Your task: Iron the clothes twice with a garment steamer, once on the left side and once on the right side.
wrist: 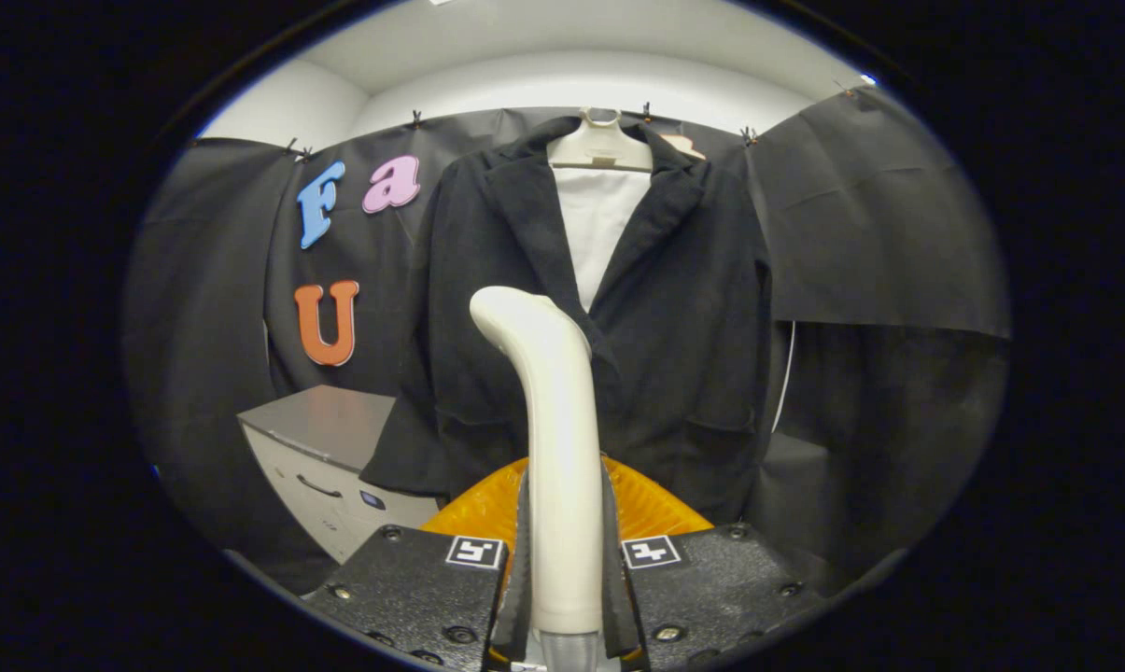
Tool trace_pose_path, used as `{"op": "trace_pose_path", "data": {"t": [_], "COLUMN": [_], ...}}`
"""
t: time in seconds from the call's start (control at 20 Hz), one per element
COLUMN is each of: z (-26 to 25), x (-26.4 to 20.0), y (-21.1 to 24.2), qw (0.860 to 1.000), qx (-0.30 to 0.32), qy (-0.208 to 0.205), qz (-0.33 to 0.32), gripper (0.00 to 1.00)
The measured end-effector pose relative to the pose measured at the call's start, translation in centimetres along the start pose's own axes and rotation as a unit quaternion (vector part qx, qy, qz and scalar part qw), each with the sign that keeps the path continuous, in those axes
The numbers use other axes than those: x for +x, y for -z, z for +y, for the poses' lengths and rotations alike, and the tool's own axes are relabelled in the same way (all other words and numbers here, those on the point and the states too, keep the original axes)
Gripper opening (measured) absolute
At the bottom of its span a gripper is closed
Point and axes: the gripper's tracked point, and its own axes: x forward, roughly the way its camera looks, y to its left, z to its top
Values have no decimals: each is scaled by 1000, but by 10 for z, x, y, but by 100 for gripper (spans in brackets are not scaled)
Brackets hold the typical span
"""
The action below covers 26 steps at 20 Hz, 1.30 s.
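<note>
my claw [562, 569] is clamped on the cream plastic garment steamer handle [553, 439], both fingers pressing its lower shaft, the curved head rising just ahead. beyond it the black wool-like jacket [683, 355] hangs on a pale hanger [601, 145] over a white shirt [599, 224]. i judge the handle stiff, smooth and a bit slippery, so a low grip suits it; the jacket looks soft and will sway under pressure.
</note>
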Motion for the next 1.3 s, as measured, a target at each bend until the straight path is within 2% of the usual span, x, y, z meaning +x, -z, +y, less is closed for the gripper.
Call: {"op": "trace_pose_path", "data": {"t": [0.2, 0.65, 1.3], "z": [0, 7, -8], "x": [1, -4, -14], "y": [37, 97, 191], "qw": [999, 996, 980], "qx": [7, -6, 5], "qy": [5, 21, 48], "qz": [42, 92, 191], "gripper": [33, 33, 33]}}
